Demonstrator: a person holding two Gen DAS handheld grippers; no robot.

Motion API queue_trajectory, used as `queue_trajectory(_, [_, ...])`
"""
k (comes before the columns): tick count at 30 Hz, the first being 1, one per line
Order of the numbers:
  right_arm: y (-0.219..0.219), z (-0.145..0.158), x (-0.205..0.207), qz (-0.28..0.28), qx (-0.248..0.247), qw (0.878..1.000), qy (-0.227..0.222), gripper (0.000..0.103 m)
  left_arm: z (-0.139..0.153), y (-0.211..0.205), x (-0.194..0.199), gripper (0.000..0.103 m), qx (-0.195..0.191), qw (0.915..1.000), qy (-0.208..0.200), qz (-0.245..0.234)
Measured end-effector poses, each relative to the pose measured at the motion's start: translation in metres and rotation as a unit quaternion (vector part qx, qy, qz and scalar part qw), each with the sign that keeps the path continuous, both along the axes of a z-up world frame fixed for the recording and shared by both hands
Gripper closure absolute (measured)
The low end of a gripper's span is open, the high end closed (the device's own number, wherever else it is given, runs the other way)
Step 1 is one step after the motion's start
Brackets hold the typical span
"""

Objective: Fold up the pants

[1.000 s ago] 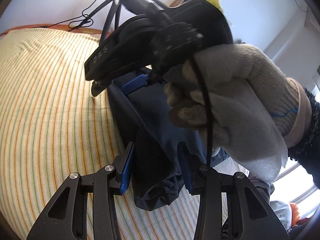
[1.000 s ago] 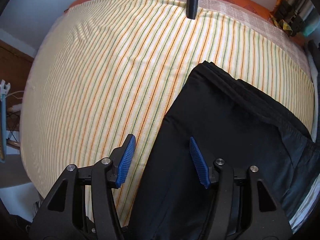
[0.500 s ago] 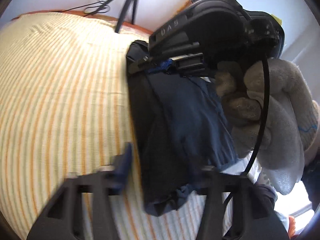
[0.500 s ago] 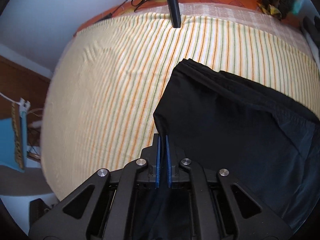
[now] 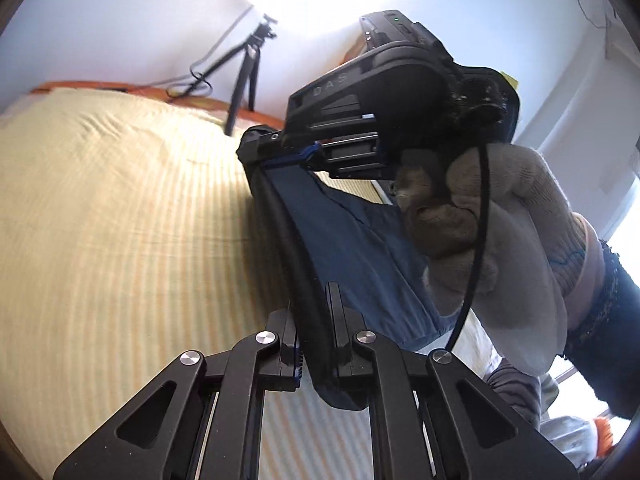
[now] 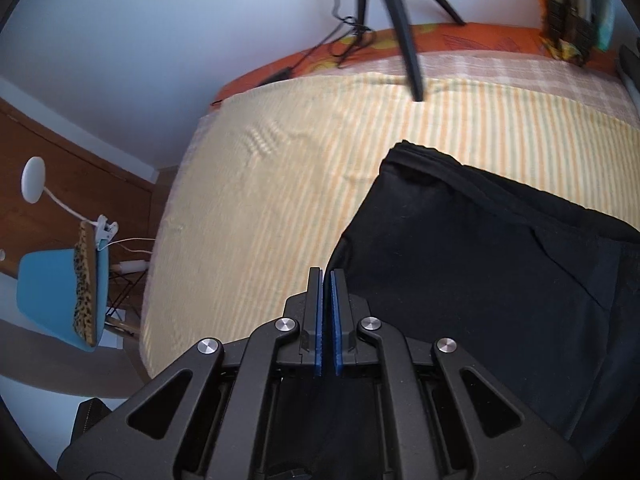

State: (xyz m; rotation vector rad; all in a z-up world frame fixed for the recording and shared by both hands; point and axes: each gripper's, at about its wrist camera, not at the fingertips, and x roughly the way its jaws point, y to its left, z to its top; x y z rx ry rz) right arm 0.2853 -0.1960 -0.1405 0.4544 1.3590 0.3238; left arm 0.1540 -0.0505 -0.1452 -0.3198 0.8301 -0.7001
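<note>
1. The dark pants [image 5: 352, 248] are clamped at lower centre by the left gripper [image 5: 314, 320] and stretched upward.
2. In the right wrist view, the right gripper [image 6: 326, 304] is clenched on the pants' [image 6: 480, 264] edge – lower centre.
3. The striped bedsheet [image 6: 280, 184] is seen beneath – a tripod [image 6: 400, 20] at top.

so the pants [image 6: 480, 280] are on the right side of the bed [image 6: 260, 208], tripod [image 6: 400, 20] standing at the far edge, chair [image 6: 60, 284] off to the left

- Your right gripper [image 6: 326, 304] pinches the edge of the dark pants [image 6: 480, 272].
- They lie on the striped bed sheet [image 6: 260, 200].
- A tripod [image 6: 400, 20] stands beyond.
</note>
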Motion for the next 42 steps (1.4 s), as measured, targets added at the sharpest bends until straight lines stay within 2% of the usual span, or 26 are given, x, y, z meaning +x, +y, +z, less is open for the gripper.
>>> queue_trajectory(2, [0.014,0.002,-0.001,0.006,0.005,1.000,-0.005,0.099,0.002,0.013,-0.002,0.095,0.002,0.9999,-0.002,0.010])
queue_trajectory(5, [0.037,0.008,0.001,0.012,0.055,0.998,-0.014,0.102,0.009,0.028,-0.011,0.095,0.007,0.9998,-0.011,0.017])
queue_trajectory(6, [0.049,0.015,0.001,0.022,0.058,0.998,-0.023,0.102,0.013,0.032,-0.017,0.095,0.010,0.9997,-0.015,0.018])
queue_trajectory(9, [0.069,0.025,0.003,0.043,0.038,0.998,-0.036,0.102,0.021,0.038,-0.029,0.095,0.025,0.9991,-0.028,0.018])
queue_trajectory(11, [0.069,0.030,0.003,0.054,0.040,0.997,-0.034,0.102,0.022,0.037,-0.032,0.095,0.029,0.9990,-0.032,0.015])
queue_trajectory(13, [0.063,0.032,0.002,0.057,0.015,0.998,-0.024,0.100,0.022,0.033,-0.037,0.095,0.031,0.9989,-0.034,0.011])
queue_trajectory(14, [0.061,0.032,0.001,0.064,-0.010,0.998,-0.021,0.092,0.022,0.031,-0.038,0.095,0.030,0.9989,-0.035,0.010])
queue_trajectory(17, [0.056,0.029,-0.002,0.086,-0.077,0.993,-0.006,0.047,0.023,0.024,-0.040,0.095,0.023,0.9989,-0.041,0.009])
queue_trajectory(21, [0.051,0.022,-0.001,0.111,-0.097,0.989,0.023,0.046,0.032,0.012,-0.044,0.096,0.026,0.9978,-0.062,0.001])
queue_trajectory(23, [0.054,0.020,-0.001,0.126,-0.102,0.986,0.039,0.046,0.034,-0.001,-0.039,0.096,0.033,0.9968,-0.073,-0.006])
queue_trajectory(26, [0.062,0.022,-0.006,0.153,-0.148,0.976,0.038,0.046,0.041,-0.013,-0.043,0.096,0.041,0.9952,-0.087,-0.016])
queue_trajectory(28, [0.058,0.024,-0.010,0.160,-0.163,0.973,0.031,0.064,0.041,-0.023,-0.035,0.096,0.042,0.9948,-0.091,-0.022])
queue_trajectory(29, [0.051,0.025,-0.012,0.157,-0.157,0.974,0.032,0.081,0.042,-0.028,-0.033,0.096,0.042,0.9945,-0.092,-0.025])
queue_trajectory(30, [0.045,0.028,-0.012,0.150,-0.149,0.977,0.028,0.089,0.043,-0.032,-0.031,0.096,0.042,0.9944,-0.093,-0.029])
queue_trajectory(33, [0.019,0.040,-0.018,0.133,-0.133,0.982,0.004,0.097,0.043,-0.040,-0.032,0.096,0.044,0.9941,-0.089,-0.045])
queue_trajectory(36, [-0.014,0.052,-0.026,0.098,-0.100,0.990,-0.011,0.098,0.045,-0.036,-0.035,0.079,0.037,0.9953,-0.068,-0.059])
queue_trajectory(38, [-0.037,0.058,-0.033,0.077,-0.083,0.993,-0.021,0.098,0.050,-0.025,-0.037,0.058,0.013,0.9964,-0.051,-0.066])
queue_trajectory(40, [-0.065,0.062,-0.042,0.051,-0.061,0.996,-0.029,0.098,0.054,-0.008,-0.039,0.053,-0.015,0.9974,-0.041,-0.058])
queue_trajectory(42, [-0.088,0.063,-0.051,0.035,-0.046,0.998,-0.038,0.098,0.056,0.011,-0.037,0.053,-0.034,0.9979,-0.035,-0.042])
